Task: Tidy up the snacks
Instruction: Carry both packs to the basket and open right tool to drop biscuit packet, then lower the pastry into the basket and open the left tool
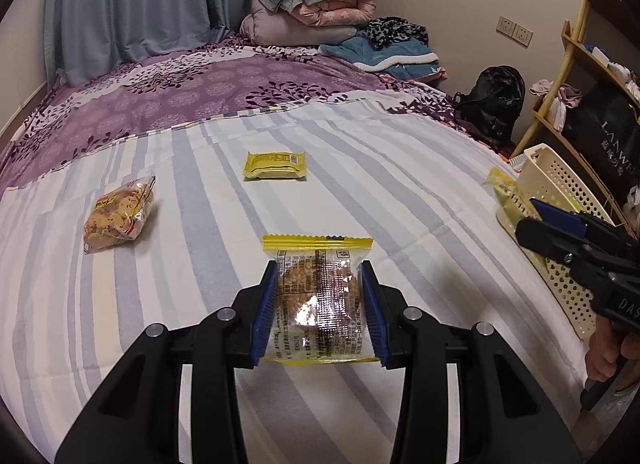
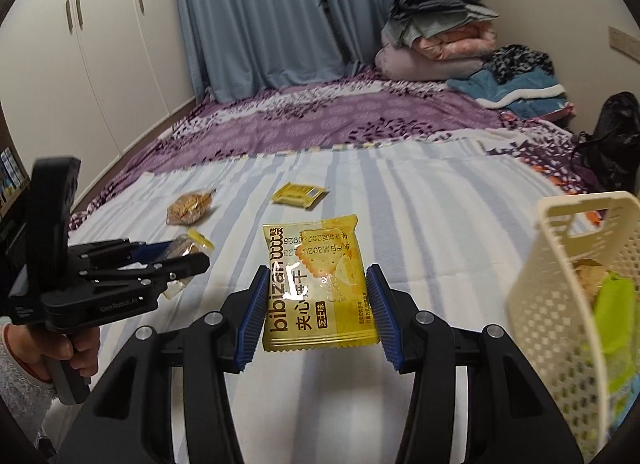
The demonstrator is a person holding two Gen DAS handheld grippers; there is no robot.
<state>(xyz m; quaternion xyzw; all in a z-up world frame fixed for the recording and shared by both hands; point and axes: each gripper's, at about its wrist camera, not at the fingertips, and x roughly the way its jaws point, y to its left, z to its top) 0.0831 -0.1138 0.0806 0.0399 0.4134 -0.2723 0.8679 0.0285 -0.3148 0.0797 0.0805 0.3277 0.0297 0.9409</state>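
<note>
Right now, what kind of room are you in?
It looks like a bedroom. There is a big bed with a purple flowery cover, folded blankets piled at its far end, blue curtains behind it, and a white wardrobe along the wall.

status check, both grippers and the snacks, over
Left hand-held gripper shut on clear snack packet. Right hand-held gripper shut on yellow cracker packet, cream basket beside it. Two packets left on the bed. Nothing in the way.
</note>
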